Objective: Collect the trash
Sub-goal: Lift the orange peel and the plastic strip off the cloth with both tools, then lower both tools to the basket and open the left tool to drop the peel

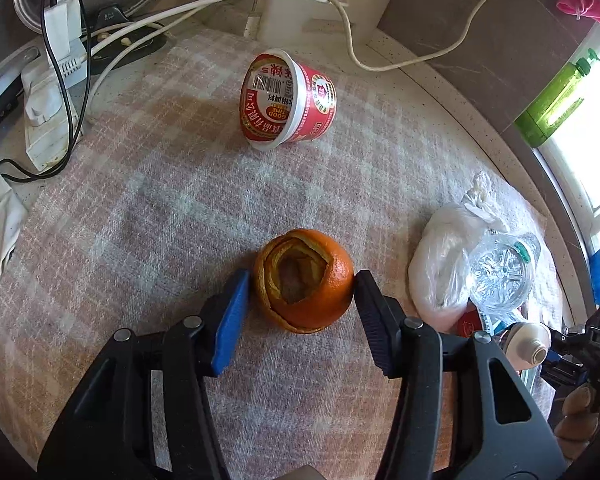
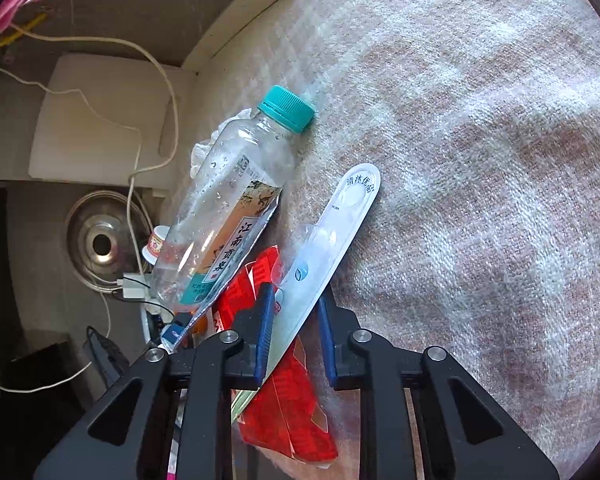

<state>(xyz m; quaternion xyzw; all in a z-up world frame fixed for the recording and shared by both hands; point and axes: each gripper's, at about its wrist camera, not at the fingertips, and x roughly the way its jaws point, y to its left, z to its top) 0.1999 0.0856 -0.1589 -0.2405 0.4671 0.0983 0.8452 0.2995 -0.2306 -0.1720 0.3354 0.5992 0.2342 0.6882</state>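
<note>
Two grippers work a cloth-covered counter (image 1: 148, 208) strewn with rubbish. The left gripper (image 1: 300, 280) is spread wide around a hollowed orange peel (image 1: 306, 280), its blue-faced finger a sliver off one side and its black finger touching or nearly touching the other; nothing is yet squeezed. The peel sits on the cloth just ahead of the camera, its torn opening facing up and toward the lens, roughly round with no marked long axis. It looks light, thin-walled and soft, likely to buckle under a hard pinch, so a gentle grip across its widest part seems wise. Beyond it, well apart, a red instant-food cup (image 1: 288, 98) lies on its side, its lidded top toward the camera. To the right sit a knotted plastic bag (image 1: 440, 264) and a clear water bottle (image 2: 232, 204). The right gripper (image 2: 296, 340) is parted narrowly about a long white plastic package (image 2: 332, 244); whether the pads press it cannot be told. That strip looks stiff, slick and very light, its long axis running forward and rightward from the jaws, rounded end away. It overlaps a crushed red carton (image 2: 288, 412); the bottle lies beside them, its teal cap (image 2: 286, 108) pointing away.
</note>
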